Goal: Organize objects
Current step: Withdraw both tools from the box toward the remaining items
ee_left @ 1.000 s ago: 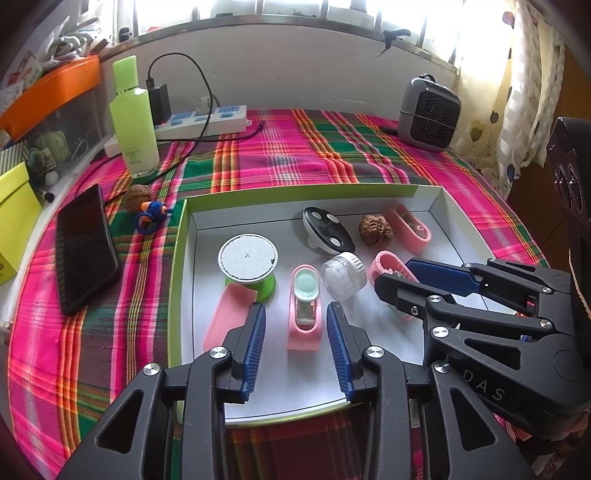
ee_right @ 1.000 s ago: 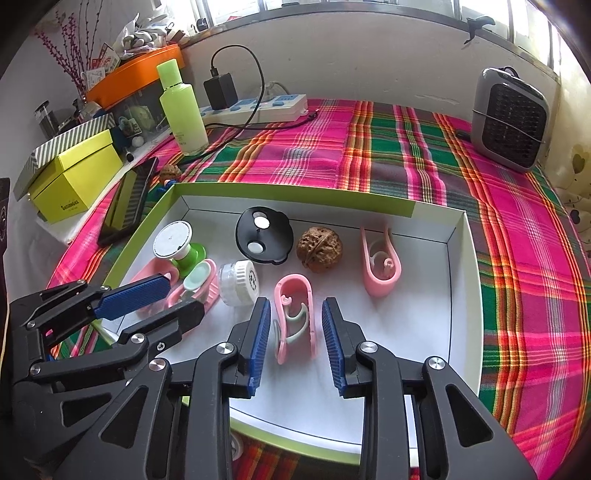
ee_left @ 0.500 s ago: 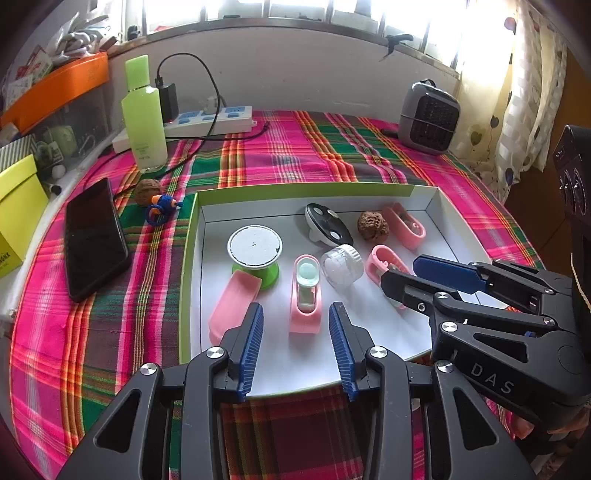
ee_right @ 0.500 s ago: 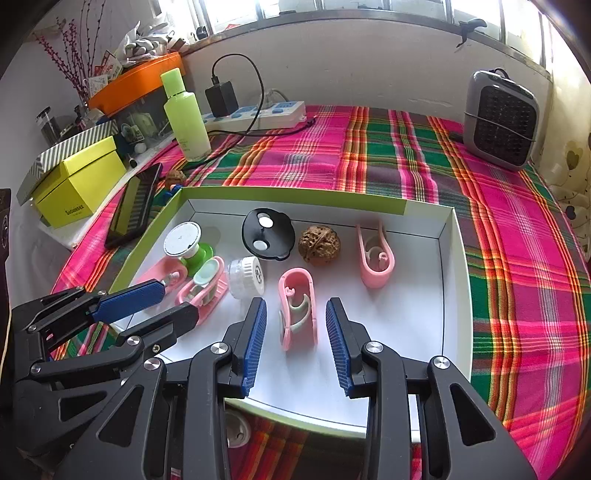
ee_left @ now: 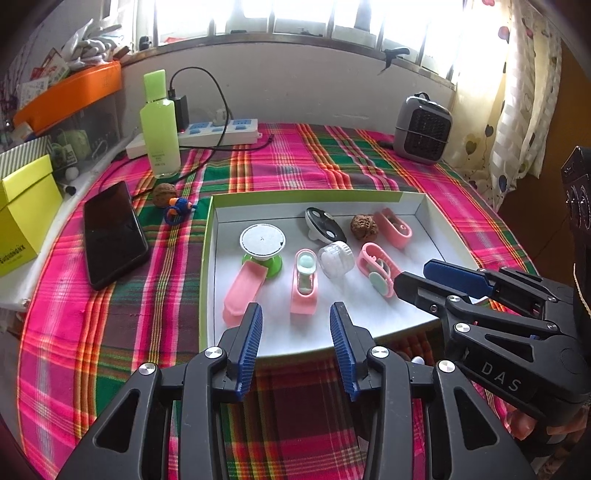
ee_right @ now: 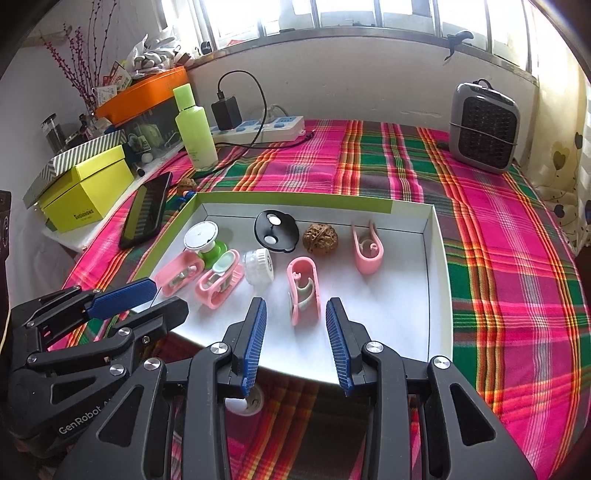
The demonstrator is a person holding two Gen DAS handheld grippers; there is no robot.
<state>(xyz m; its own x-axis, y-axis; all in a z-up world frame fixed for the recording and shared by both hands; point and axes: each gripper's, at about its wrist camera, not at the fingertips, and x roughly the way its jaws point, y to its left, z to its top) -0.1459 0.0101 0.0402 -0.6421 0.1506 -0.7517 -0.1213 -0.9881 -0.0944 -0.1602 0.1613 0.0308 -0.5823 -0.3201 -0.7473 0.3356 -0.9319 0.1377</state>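
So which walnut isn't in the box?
The walnut on the cloth, beside the little blue toy and near the phone. The other walnut sits inside the white box, among the pink clips.

Bright daylight pours through a barred window (ee_right: 369,14) above a pale wall (ee_right: 369,77), falling on a table spread with a pink, green and red plaid cloth (ee_right: 498,258), while a heart-patterned curtain (ee_left: 517,110) hangs alongside.
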